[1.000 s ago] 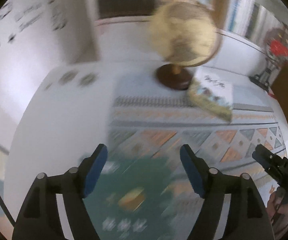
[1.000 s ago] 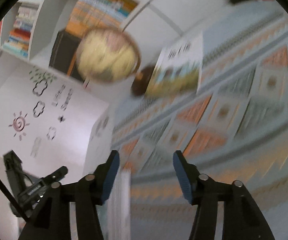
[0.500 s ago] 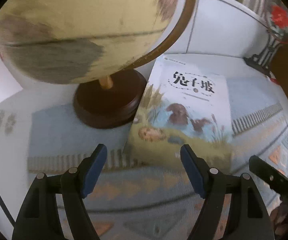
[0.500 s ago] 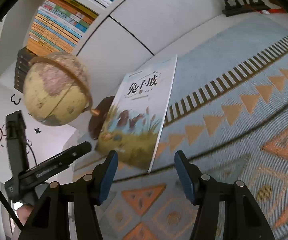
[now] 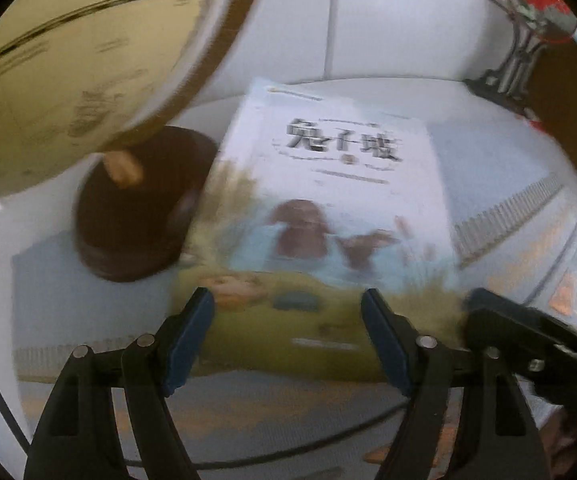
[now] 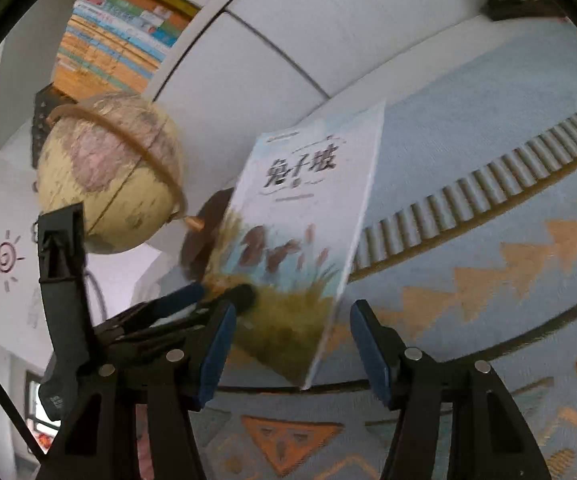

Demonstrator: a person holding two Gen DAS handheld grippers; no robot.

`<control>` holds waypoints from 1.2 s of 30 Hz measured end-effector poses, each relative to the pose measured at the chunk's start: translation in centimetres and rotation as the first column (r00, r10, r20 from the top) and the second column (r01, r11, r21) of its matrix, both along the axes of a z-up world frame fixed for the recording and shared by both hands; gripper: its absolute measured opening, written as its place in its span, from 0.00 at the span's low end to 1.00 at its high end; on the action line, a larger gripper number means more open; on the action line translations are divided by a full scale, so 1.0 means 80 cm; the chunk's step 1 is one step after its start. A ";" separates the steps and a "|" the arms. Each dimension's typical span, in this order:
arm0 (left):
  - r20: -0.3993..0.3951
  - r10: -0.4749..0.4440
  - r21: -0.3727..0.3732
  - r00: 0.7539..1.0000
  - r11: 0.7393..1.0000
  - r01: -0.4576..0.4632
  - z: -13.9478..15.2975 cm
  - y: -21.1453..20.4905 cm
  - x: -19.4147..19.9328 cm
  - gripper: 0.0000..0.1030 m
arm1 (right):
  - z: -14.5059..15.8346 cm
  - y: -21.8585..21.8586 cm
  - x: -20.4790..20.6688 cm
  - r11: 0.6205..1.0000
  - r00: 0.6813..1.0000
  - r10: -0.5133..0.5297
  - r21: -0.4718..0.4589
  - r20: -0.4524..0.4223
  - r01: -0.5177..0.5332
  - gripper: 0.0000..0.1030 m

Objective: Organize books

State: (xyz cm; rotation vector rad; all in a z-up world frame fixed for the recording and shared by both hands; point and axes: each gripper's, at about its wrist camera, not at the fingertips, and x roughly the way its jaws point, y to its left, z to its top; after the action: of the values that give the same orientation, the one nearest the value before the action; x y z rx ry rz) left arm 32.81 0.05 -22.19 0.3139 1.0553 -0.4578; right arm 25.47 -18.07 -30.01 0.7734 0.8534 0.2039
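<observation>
- The left wrist view looks steeply down along the left gripper [image 5: 286,312], close over the book [image 5: 340,184], which fills the space ahead of its fingers.
- The right wrist view looks along the right gripper [image 6: 290,332] at a shallower slant, the book [image 6: 300,224] just ahead.
- Both share the book, the globe [image 5: 72,60] [image 6: 104,180] and the patterned cloth [image 5: 520,208] [image 6: 488,152]; each shows the other gripper at its edge.

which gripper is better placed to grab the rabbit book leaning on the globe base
Left, probably. The left gripper faces the book squarely, its near edge between the closing jaws. The right gripper sits off toward the book's right edge, jaws open.
</observation>
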 end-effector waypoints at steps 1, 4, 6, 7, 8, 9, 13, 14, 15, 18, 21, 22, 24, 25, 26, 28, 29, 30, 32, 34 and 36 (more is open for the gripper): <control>-0.007 0.000 -0.010 1.000 1.000 0.000 0.002 0.001 -0.003 0.68 | -0.002 -0.002 0.000 1.000 1.000 0.006 0.022 0.001 -0.006 0.57; -0.056 -0.006 -0.075 0.998 0.997 0.002 0.007 0.010 -0.009 0.67 | -0.006 -0.010 -0.003 0.993 0.999 0.038 0.110 0.008 -0.038 0.57; -0.087 -0.032 -0.124 0.996 0.992 0.021 0.011 0.014 -0.018 0.66 | -0.008 -0.014 -0.007 0.984 0.999 0.053 0.169 0.010 -0.054 0.57; -0.091 -0.053 -0.136 0.994 0.990 0.040 0.013 0.017 -0.026 0.67 | -0.008 -0.015 -0.009 0.983 0.998 0.058 0.176 0.006 -0.058 0.57; -0.058 -0.059 -0.113 0.997 0.992 0.052 0.018 0.016 -0.034 0.68 | -0.006 -0.015 -0.011 0.986 0.999 0.053 0.159 0.002 -0.053 0.57; -0.007 -0.043 -0.070 0.999 0.997 0.042 0.022 0.016 -0.039 0.69 | -0.004 -0.016 -0.015 0.991 0.999 0.035 0.130 -0.001 -0.035 0.57; 0.089 0.085 -0.007 0.992 0.996 -0.085 0.025 0.028 -0.023 0.73 | -0.001 -0.013 -0.020 0.997 1.000 0.022 0.069 -0.016 -0.020 0.57; 0.086 0.113 -0.011 0.990 0.994 -0.112 0.023 0.032 -0.020 0.73 | 0.000 -0.011 -0.021 0.998 0.999 0.028 0.060 -0.015 -0.027 0.57; 0.088 0.128 -0.020 0.988 0.992 -0.127 0.021 0.035 -0.018 0.73 | 0.000 -0.009 -0.022 0.998 0.999 0.036 0.056 -0.015 -0.035 0.57; 0.062 0.165 -0.038 0.984 0.986 -0.163 0.009 0.043 -0.011 0.74 | -0.001 -0.006 -0.020 0.997 0.998 0.057 0.057 -0.006 -0.056 0.57; 0.034 0.165 -0.087 0.986 0.983 -0.161 0.000 0.048 -0.002 0.75 | 0.000 -0.004 -0.012 0.997 0.997 0.072 0.042 0.006 -0.072 0.57; 0.034 0.161 -0.101 0.986 0.983 -0.157 0.001 0.049 0.000 0.75 | 0.000 -0.003 -0.008 0.996 0.997 0.081 0.031 0.008 -0.081 0.57; 0.021 0.156 -0.127 0.987 0.980 -0.152 0.000 0.060 0.003 0.75 | -0.001 0.001 0.002 0.993 0.993 0.115 0.022 0.014 -0.115 0.58; 0.012 0.137 -0.153 0.991 0.979 -0.133 0.002 0.061 0.003 0.76 | -0.002 0.003 0.006 0.991 0.991 0.130 0.024 0.016 -0.130 0.59; 0.016 0.119 -0.157 0.993 0.981 -0.115 0.005 0.060 0.000 0.76 | -0.001 0.004 0.009 0.990 0.990 0.143 0.013 0.016 -0.144 0.60; 0.032 0.081 -0.130 0.996 0.989 -0.076 0.009 0.054 -0.003 0.76 | -0.001 0.005 0.012 0.984 0.983 0.180 0.008 0.021 -0.180 0.64; 0.025 0.060 -0.129 0.998 0.990 -0.056 0.012 0.055 -0.005 0.77 | -0.001 0.005 0.012 0.982 0.981 0.191 0.007 0.023 -0.191 0.65; 0.016 0.052 -0.138 0.999 0.989 -0.050 0.014 0.056 -0.007 0.77 | -0.001 0.002 0.012 0.979 0.979 0.203 0.015 0.027 -0.203 0.67; -0.025 0.021 -0.168 0.999 0.985 -0.025 0.017 0.059 -0.009 0.77 | -0.001 -0.004 0.010 0.979 0.979 0.202 0.030 0.025 -0.202 0.68; -0.041 -0.006 -0.167 0.999 0.986 -0.001 0.017 0.056 -0.017 0.77 | -0.002 -0.011 0.007 0.978 0.979 0.202 0.053 0.018 -0.202 0.69; -0.061 -0.029 -0.160 0.998 0.987 0.019 0.015 0.051 -0.026 0.77 | -0.002 -0.016 -0.004 0.975 0.977 0.211 0.063 0.010 -0.211 0.69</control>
State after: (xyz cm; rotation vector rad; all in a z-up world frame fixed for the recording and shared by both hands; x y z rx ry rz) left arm 30.70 4.10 -21.03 0.1718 1.0703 -0.5735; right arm 25.15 -19.34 -30.14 0.7407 0.9298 0.4228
